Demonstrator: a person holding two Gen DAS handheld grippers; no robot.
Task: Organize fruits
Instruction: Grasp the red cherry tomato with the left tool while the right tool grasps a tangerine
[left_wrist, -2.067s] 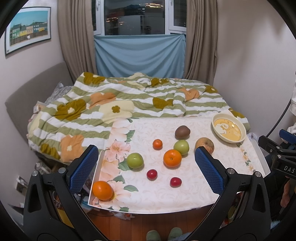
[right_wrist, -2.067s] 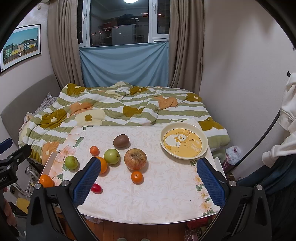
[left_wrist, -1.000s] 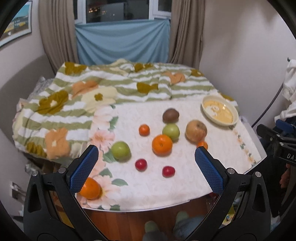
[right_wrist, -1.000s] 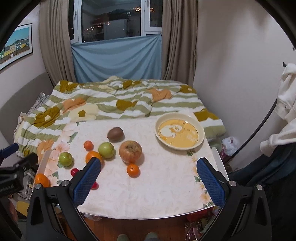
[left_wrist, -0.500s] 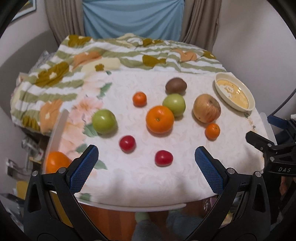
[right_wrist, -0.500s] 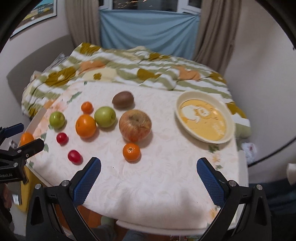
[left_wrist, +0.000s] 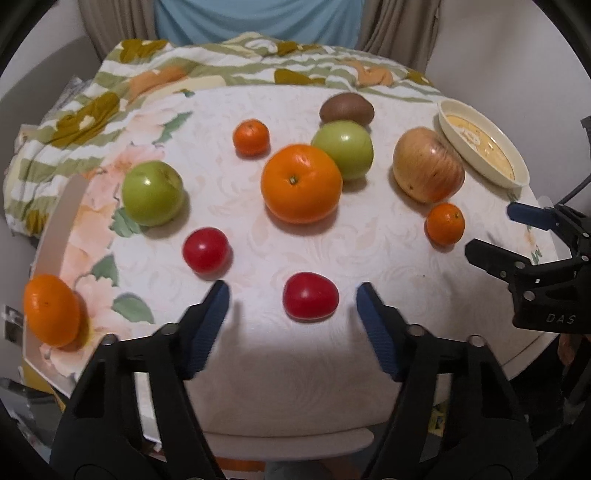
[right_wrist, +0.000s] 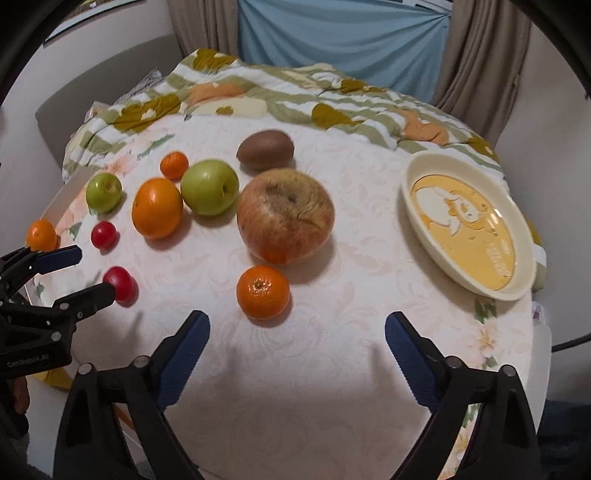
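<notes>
My left gripper (left_wrist: 291, 295) is open and low over the table, its blue pads on either side of a small red fruit (left_wrist: 310, 301) without touching it. My right gripper (right_wrist: 297, 325) is open just in front of a small mandarin (right_wrist: 263, 292). Behind the mandarin lies a large red-yellow apple (right_wrist: 285, 215). A cream and yellow plate (right_wrist: 469, 225) sits at the right and holds nothing. Also on the cloth are a big orange (left_wrist: 301, 183), two green apples (left_wrist: 153, 192) (left_wrist: 342, 149), a kiwi (left_wrist: 346, 108), a second red fruit (left_wrist: 205, 250) and another small mandarin (left_wrist: 250, 136).
An orange (left_wrist: 51, 310) lies at the table's left edge. A bed with a striped floral quilt (right_wrist: 258, 96) lies behind the table. A wall stands to the right. The right gripper shows in the left wrist view (left_wrist: 524, 236), and the left gripper in the right wrist view (right_wrist: 77, 273).
Both grippers have moved forward and down toward the table. The left jaws have narrowed around the near red fruit. The fruits have not moved.
</notes>
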